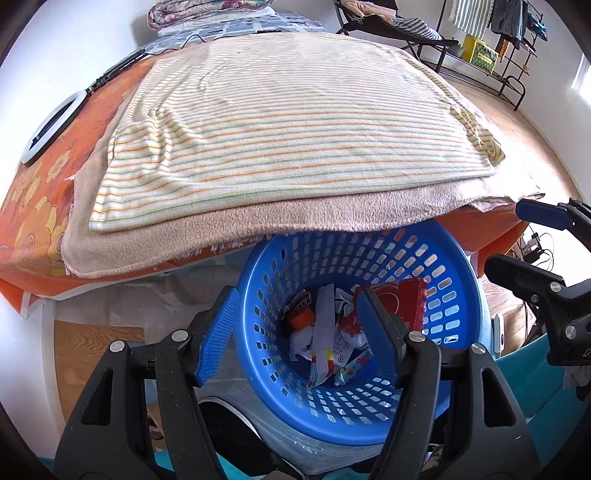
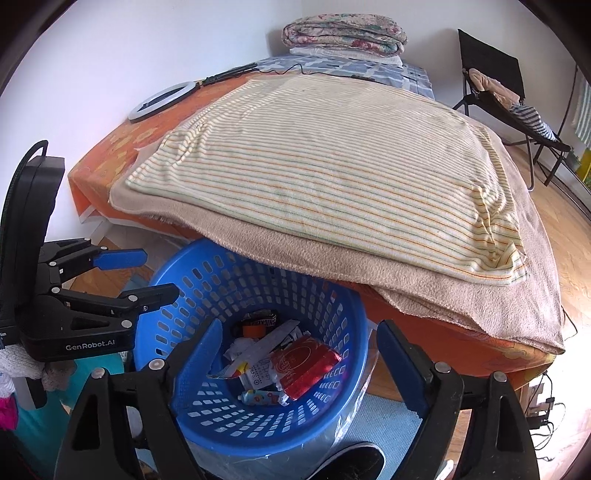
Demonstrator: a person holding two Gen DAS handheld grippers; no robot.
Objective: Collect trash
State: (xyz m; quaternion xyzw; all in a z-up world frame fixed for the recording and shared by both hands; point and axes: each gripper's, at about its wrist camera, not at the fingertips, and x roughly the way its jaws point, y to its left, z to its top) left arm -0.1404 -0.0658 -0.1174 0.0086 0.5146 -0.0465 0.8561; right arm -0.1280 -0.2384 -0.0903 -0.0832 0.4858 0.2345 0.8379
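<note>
Below, the blue perforated basket (image 2: pixel 255 424) sits partly tucked under the bed's beige blanket (image 2: pixel 332 254), its far rim hidden. Inside lie crumpled wrappers (image 2: pixel 258 373) and a red packet (image 2: pixel 304 363). Left gripper (image 1: pixel 297 339) and right gripper (image 2: pixel 299 365) both gape wide, empty.

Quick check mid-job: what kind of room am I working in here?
Most likely a bedroom. A bed with an orange patterned sheet carries a striped cream blanket and a folded floral quilt; a black folding chair holds clothes. The blue perforated plastic basket holds wrappers.
</note>
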